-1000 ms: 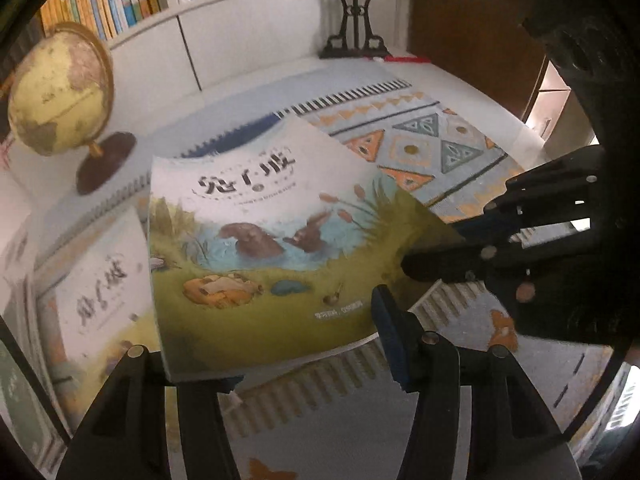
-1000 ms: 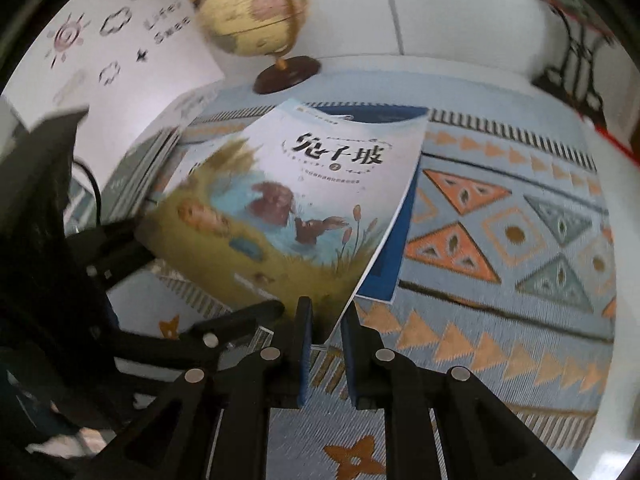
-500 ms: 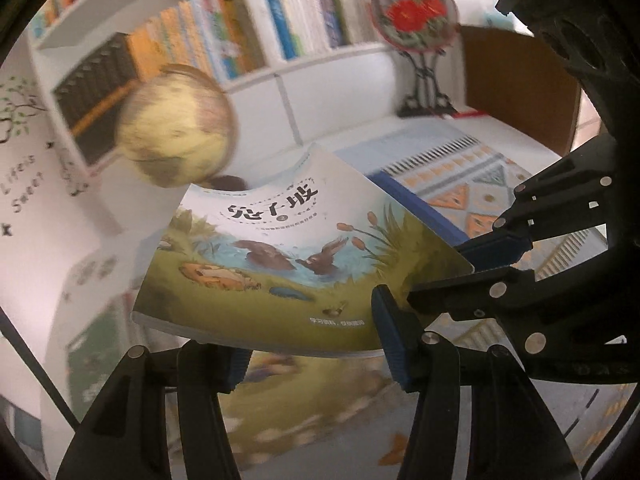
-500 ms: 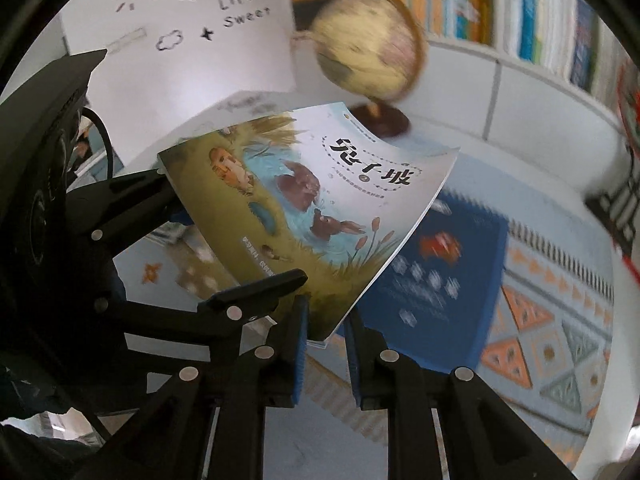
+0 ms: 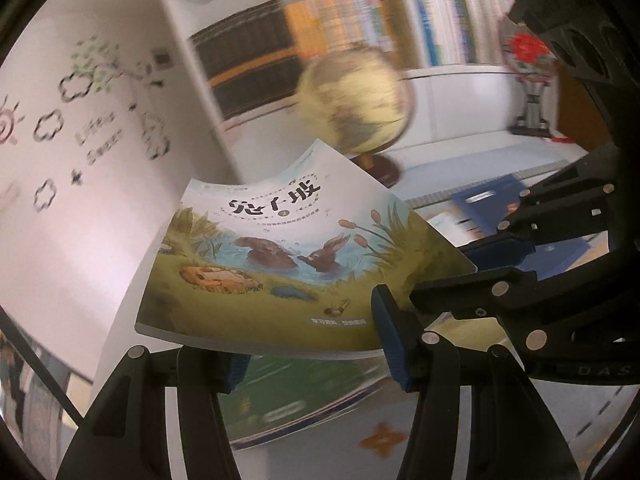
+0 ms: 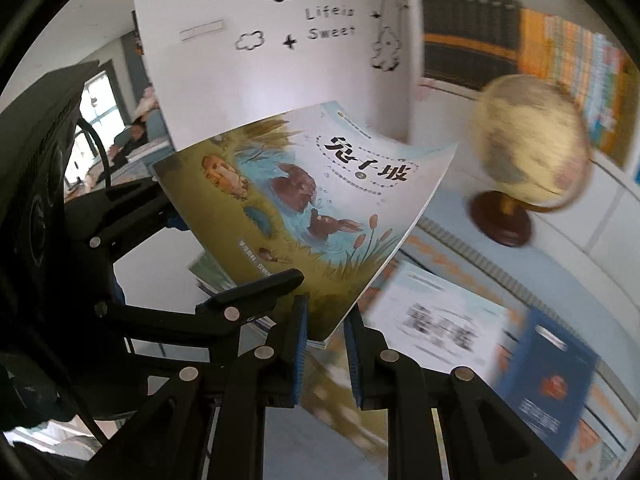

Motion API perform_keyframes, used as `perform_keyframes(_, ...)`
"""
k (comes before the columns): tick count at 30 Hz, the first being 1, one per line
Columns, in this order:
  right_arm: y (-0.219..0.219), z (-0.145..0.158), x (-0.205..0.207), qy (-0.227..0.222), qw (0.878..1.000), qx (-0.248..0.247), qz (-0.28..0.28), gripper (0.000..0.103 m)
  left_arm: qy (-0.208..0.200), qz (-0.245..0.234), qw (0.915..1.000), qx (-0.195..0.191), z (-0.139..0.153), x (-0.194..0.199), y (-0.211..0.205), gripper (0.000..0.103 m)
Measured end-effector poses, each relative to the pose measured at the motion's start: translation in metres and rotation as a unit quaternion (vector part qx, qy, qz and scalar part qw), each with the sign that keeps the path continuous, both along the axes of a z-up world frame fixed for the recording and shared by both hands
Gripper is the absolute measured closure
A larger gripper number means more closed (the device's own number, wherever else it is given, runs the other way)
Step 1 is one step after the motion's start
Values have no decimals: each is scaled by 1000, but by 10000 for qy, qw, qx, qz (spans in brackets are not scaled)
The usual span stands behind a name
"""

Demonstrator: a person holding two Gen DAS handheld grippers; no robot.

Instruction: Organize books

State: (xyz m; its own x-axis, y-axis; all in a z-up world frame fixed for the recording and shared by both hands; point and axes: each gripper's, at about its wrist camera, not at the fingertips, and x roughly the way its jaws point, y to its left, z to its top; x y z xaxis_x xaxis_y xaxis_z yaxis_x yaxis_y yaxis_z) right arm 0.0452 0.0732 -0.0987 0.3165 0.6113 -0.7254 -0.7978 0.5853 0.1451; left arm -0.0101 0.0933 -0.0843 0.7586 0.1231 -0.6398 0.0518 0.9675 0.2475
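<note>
Pinching picture book (image 5: 280, 264) corner in right gripper (image 6: 325, 344) jaws, left gripper (image 5: 308, 344) jaws gripping its edge

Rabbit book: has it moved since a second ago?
Yes. The rabbit book lay low over the patterned mat; now it is lifted, in front of the globe and bookshelf, gripped by both grippers.

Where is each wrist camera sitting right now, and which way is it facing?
Left wrist: on the left gripper, looking along its fingers at the picture book, with the globe and bookshelf behind; the right gripper shows at right.
Right wrist: on the right gripper, facing the same picture book and a decorated wall; the left gripper shows at left.
Shared: book, globe, bookshelf, wall drawings, each other's gripper.
</note>
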Motion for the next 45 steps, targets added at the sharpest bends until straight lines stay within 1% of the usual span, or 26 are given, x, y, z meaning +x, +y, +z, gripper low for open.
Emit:
perform_keyframes(6,57,-24,11,324,9994,-78,107,86,154,257,9990,-333,-26,11,55,51)
perform_keyframes(8,67,-33,16,463,9988,-110,80,86,221,306,9984,-412,-34,14,64,51)
perform_keyframes(10,74,-41,21,589,9982,-132,21,83,290,318,9979,-474,-43,15,70,51)
perform_keyframes(13,81,-51,19,607,9977,-278,-90,82,353,293,9977,-500,-51,15,72,50)
perform_keyframes(15,83,-53,18,634,9974,-310,-126,82,429,296,9964,-668,-56,15,75,48)
perform_keyframes(16,82,-57,20,755,9966,-297,-155,82,484,329,9950,-813,-58,14,79,46)
perform_keyframes(19,75,-66,27,1170,9926,-196,-261,81,655,443,9879,-1333,-67,12,92,41)
perform_keyframes(20,74,-69,29,1293,9910,-164,-298,81,731,502,9839,-1555,-71,12,98,37)
perform_keyframes(22,71,-73,31,1403,9892,-177,-393,78,914,592,9726,-2056,-78,12,109,33)
perform_keyframes(24,70,-76,32,1430,9884,-241,-459,78,1046,675,9626,-2407,-85,9,115,32)
perform_keyframes(25,69,-77,31,1461,9877,-263,-486,77,1019,687,9596,-2533,-85,6,118,29)
perform_keyframes(26,68,-78,31,1495,9871,-266,-504,77,1001,725,9579,-2593,-85,2,120,21)
perform_keyframes(27,67,-78,31,1529,9865,-258,-523,77,1028,765,9558,-2647,-85,0,121,17)
perform_keyframes(29,64,-80,30,1610,9850,-238,-577,77,1056,782,9501,-2831,-85,-6,123,3)
perform_keyframes(30,63,-80,29,1652,9843,-214,-589,77,1058,789,9470,-2927,-84,-8,123,1)
perform_keyframes(31,62,-81,28,1683,9838,-184,-592,76,1064,827,9434,-3032,-84,-11,123,1)
perform_keyframes(36,58,-76,18,1624,9842,-261,-650,76,1243,932,9346,-3199,-84,-22,123,1)
perform_keyframes(38,49,-74,13,1650,9824,-312,-818,76,1456,848,9291,-3293,-84,-25,120,1)
perform_keyframes(41,20,-70,3,1597,9780,-330,-1300,75,1693,607,9215,-3441,-82,-35,102,1)
perform_keyframes(42,9,-69,1,1582,9756,-346,-1481,68,1722,522,9187,-3515,-81,-38,95,1)
perform_keyframes(43,-5,-68,-2,1572,9725,-353,-1680,54,1771,399,9134,-3643,-80,-41,83,1)
perform_keyframes(44,-21,-67,-6,1541,9686,-339,-1920,48,1820,317,9094,-3726,-80,-41,73,1)
perform_keyframes(45,-38,-66,-9,1512,9641,-313,-2161,46,1887,230,9050,-3807,-81,-40,61,1)
